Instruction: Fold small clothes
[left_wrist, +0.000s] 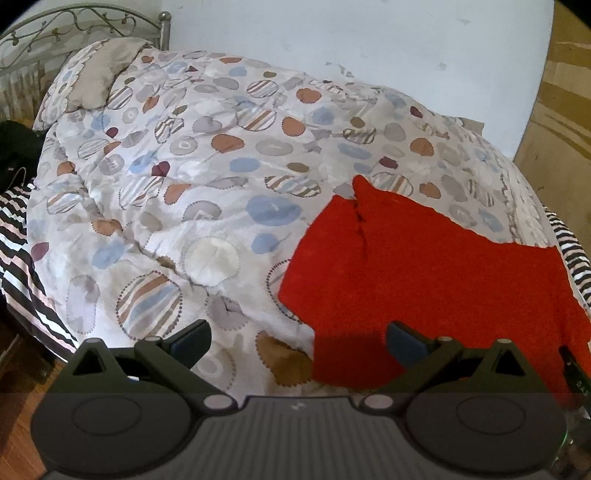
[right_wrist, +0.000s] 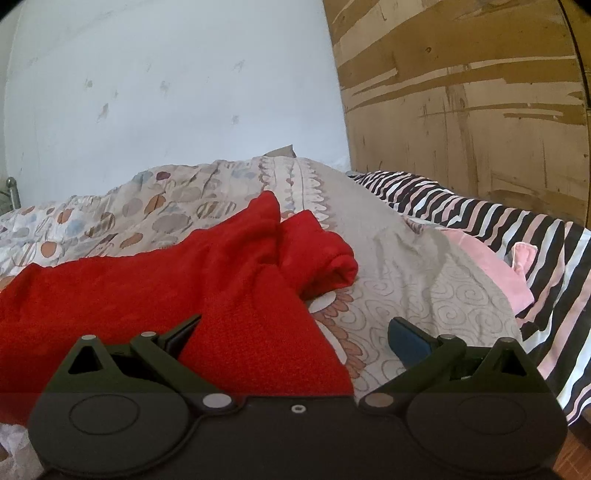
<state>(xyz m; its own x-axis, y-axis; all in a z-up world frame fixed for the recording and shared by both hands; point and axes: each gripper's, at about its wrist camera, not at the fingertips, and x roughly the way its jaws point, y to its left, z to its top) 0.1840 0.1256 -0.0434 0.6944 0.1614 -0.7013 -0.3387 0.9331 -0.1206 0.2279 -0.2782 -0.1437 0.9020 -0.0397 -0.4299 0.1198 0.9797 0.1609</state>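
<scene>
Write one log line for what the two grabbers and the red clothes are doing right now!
left gripper: open, empty, at near edge of red garment | right gripper: open, empty, above garment | garment: unfolded on quilt

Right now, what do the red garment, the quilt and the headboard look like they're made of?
Red garment: looks like a soft knit or fleece, matte, with a nubbly, fuzzy surface.
Quilt: seems a padded woven fabric with a slight sheen; puffy stitched creases, printed circles.
Headboard: likely metal, a thin curled scrollwork and round post knob in dull silver.
</scene>
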